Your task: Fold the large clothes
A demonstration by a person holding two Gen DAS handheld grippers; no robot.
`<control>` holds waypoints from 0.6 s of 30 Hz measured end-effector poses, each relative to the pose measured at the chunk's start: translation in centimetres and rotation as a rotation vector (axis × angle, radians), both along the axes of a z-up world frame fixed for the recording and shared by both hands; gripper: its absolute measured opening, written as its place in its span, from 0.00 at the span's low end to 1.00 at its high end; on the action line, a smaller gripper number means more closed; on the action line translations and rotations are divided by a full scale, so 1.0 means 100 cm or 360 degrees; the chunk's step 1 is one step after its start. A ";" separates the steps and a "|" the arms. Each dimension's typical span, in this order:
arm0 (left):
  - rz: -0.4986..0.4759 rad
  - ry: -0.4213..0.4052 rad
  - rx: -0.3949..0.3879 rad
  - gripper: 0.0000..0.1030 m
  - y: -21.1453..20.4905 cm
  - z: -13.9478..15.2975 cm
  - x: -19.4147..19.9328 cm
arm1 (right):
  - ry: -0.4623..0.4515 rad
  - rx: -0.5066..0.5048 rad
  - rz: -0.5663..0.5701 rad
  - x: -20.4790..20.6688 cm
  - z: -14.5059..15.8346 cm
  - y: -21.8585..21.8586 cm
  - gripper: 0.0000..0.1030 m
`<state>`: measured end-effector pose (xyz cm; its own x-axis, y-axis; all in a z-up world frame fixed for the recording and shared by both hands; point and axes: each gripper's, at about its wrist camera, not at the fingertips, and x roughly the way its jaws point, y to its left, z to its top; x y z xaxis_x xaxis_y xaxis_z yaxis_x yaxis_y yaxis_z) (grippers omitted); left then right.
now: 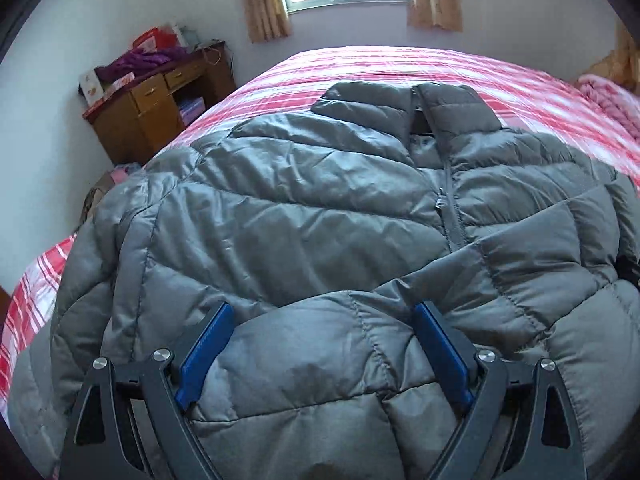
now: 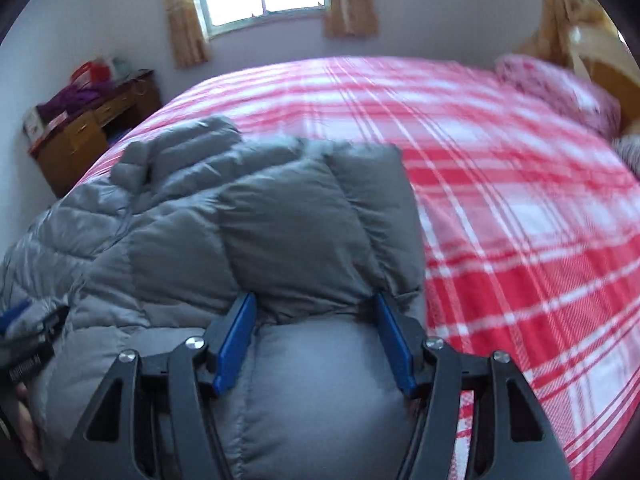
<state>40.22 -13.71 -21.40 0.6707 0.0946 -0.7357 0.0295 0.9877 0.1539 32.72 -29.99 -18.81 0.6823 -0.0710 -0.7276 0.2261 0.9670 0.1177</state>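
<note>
- I have the left gripper point(image 1: 323, 322) spread wide over the grey puffer jacket point(image 1: 304, 216); padding bulges between the pads, not pinched.
- My right gripper point(image 2: 316, 320) pinches a folded jacket sleeve point(image 2: 304, 216).
- The jacket lies along the near edge of the red plaid bed point(image 2: 500, 200).
- A wooden desk point(image 1: 152, 112) stands beyond the bed's far left corner; a pink pillow point(image 2: 560, 88) lies at its far right.

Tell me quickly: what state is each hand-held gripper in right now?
Left hand-held gripper: open, astride the grey puffer jacket, not pinching it.
Right hand-held gripper: closed on a puffy fold of the jacket.
</note>
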 end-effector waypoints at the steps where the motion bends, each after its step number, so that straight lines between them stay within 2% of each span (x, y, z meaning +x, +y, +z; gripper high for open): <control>1: 0.0001 -0.0001 0.0014 0.90 -0.001 -0.001 0.000 | 0.0012 0.0029 -0.0010 -0.001 -0.002 -0.004 0.61; 8: 0.0047 0.0054 -0.0032 0.99 0.006 -0.009 0.012 | 0.0065 -0.0058 -0.0005 0.000 -0.006 0.003 0.62; 15: 0.0052 0.0078 -0.0074 0.99 0.010 -0.011 0.016 | 0.0118 -0.0163 0.0001 0.007 -0.008 0.011 0.64; 18: 0.0040 0.0129 -0.0055 0.99 0.014 -0.001 0.016 | 0.0133 -0.0188 0.0000 0.008 -0.008 0.013 0.64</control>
<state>41.84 -12.31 -21.52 0.6065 0.0845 -0.7906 0.0154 0.9929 0.1179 33.52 -28.70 -19.59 0.6198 -0.1598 -0.7684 0.2304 0.9730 -0.0165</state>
